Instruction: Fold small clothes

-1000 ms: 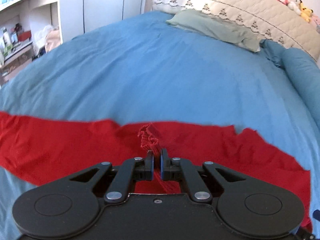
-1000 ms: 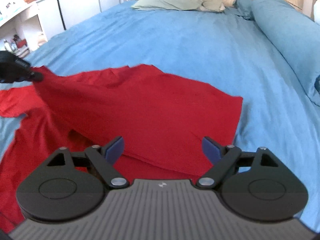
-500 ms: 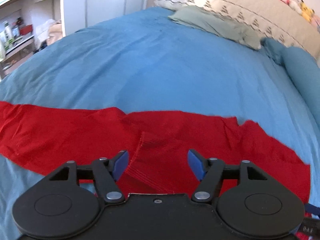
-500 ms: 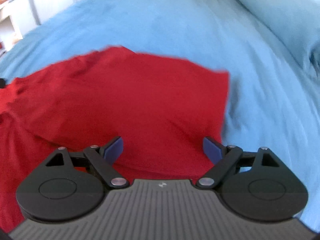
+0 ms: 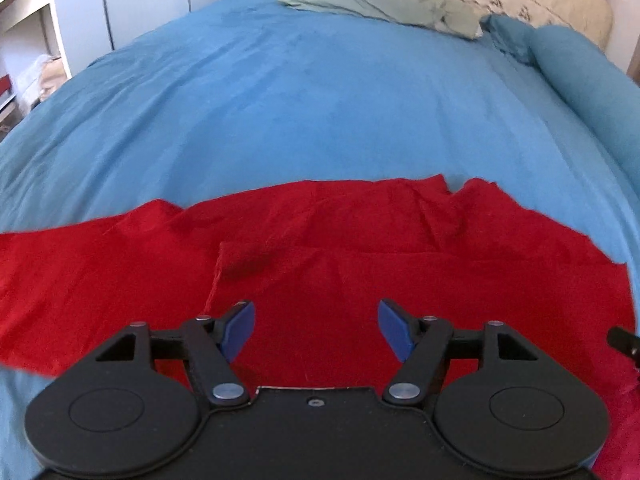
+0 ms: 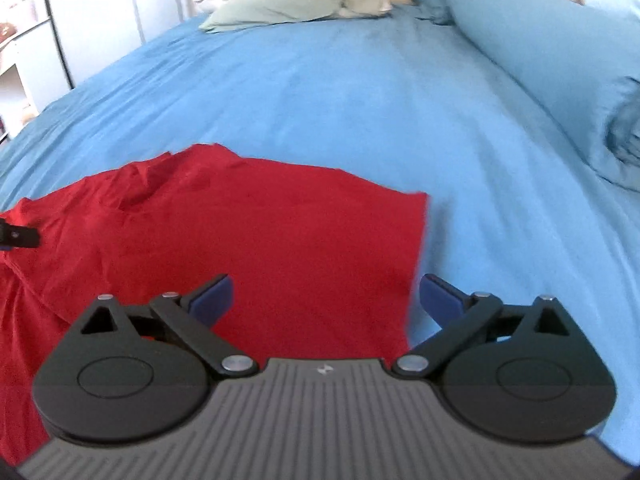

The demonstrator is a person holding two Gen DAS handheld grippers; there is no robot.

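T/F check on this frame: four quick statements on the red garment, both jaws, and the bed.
1. The left gripper holds a pinch of the red garment. False: its jaws have just been opening and nothing is between them.
2. The right gripper is open. True.
3. The garment lies on a blue bedcover. True.
4. A green pillow lies on the garment. False: it sits far off at the head of the bed.

The red garment [image 5: 320, 264] runs off the left and right edges of the left wrist view, and its near part is hidden behind the left claw [image 5: 316, 330] body. In the right wrist view its left side is cut off (only a sliver of the other claw shows there). Shelf items [image 5: 36, 76] are too blurred to identify.
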